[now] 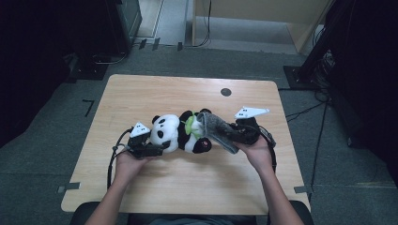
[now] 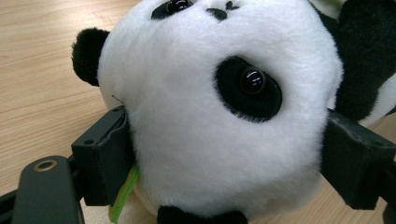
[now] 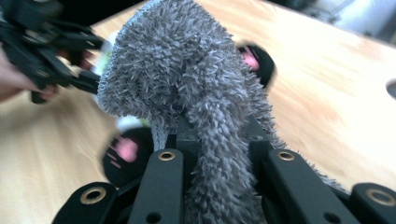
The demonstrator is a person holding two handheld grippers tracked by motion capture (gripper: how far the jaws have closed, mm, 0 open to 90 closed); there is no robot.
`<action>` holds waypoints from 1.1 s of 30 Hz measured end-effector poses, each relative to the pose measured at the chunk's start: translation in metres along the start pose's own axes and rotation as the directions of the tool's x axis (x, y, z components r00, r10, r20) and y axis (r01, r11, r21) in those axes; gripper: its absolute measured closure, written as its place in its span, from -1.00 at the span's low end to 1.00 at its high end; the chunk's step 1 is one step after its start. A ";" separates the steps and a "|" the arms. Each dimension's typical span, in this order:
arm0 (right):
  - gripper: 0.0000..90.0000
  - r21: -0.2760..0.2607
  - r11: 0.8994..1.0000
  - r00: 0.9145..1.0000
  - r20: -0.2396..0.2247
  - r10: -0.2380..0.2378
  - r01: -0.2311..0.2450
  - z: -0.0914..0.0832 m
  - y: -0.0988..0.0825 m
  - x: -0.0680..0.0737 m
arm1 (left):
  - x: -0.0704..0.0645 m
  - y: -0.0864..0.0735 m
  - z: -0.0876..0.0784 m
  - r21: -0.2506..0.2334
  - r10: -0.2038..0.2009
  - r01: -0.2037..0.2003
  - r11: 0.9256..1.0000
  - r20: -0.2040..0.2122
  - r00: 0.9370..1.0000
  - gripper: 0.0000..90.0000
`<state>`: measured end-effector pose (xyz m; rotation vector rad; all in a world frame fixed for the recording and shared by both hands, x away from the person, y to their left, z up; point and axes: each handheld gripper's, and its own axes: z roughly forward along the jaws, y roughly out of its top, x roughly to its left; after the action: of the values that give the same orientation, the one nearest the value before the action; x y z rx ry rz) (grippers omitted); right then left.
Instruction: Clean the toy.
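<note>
At the left of the high view, the left tool (image 1: 151, 149) is seen clamped on the head of a plush panda (image 1: 176, 132), which lies on its side on the wooden table (image 1: 141, 89), near the middle. In the left gripper view the white head (image 2: 210, 112) is pressed between the two black jaws, standing wide apart, and the fur bulges around them; a soft, squashy filling is judged from that. The toy can be expected to be light and not fragile, but springy, so a broad squeeze across the head, as held here, is thought safer than a pinch on an ear or paw, from which it might swing.

Further right, a grey fluffy cloth (image 1: 218, 129) is draped over the panda's black-and-white body. It is limp and shaggy, as is shown in the right gripper view, where the cloth (image 3: 187, 79) hangs folded over itself and its lower part is gripped between the nearly closed jaws of the right tool (image 3: 212, 154). Such a fabric is judged light and floppy, unlikely to slip. It is best taken at an edge or a gathered fold.
</note>
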<state>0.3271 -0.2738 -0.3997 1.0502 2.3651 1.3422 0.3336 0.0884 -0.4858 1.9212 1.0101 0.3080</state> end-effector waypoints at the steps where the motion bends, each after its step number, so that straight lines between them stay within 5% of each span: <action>1: 0.68 -0.007 1.000 1.000 -0.010 -0.013 0.013 -0.001 0.003 0.004 | 0.000 0.000 0.000 0.003 0.006 -0.006 1.000 -0.001 1.000 -0.70; 7: 0.67 0.013 0.999 0.995 -0.093 -0.031 0.033 0.015 0.004 0.026 | -0.001 0.001 0.000 0.006 -0.014 0.014 1.000 -0.009 1.000 -0.69; 11: 0.67 0.048 0.996 0.994 -0.079 -0.074 0.078 0.030 -0.003 0.034 | -0.002 0.001 0.000 0.017 -0.011 0.011 1.000 -0.016 1.000 -0.69; 18: 0.67 0.041 0.999 0.997 -0.066 -0.029 0.032 0.034 -0.012 0.021 | -0.001 0.001 0.000 0.018 -0.008 0.008 1.000 -0.011 1.000 -0.65; 22: 0.68 0.091 0.996 0.999 0.025 -0.026 0.024 0.037 -0.019 0.010 | -0.001 0.001 0.000 0.015 -0.012 0.012 1.000 -0.006 1.000 -0.65; 25: 0.68 0.093 0.995 1.000 -0.006 0.026 -0.025 0.044 -0.027 0.001 | 0.000 0.001 0.001 0.015 -0.018 0.018 1.000 -0.005 1.000 -0.65; 29: 0.67 0.068 0.998 1.000 0.008 0.011 -0.012 0.049 -0.029 -0.004 | 0.001 0.001 0.001 0.009 -0.025 0.025 1.000 0.002 1.000 -0.65; 33: 0.67 0.059 0.997 0.999 0.003 0.046 -0.046 0.056 -0.035 -0.010 | 0.002 0.001 0.001 0.008 -0.025 0.025 1.000 0.004 1.000 -0.64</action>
<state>0.3464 -0.2554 -0.4604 1.1286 2.4076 1.2936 0.3356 0.0894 -0.4860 1.9141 1.0333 0.2858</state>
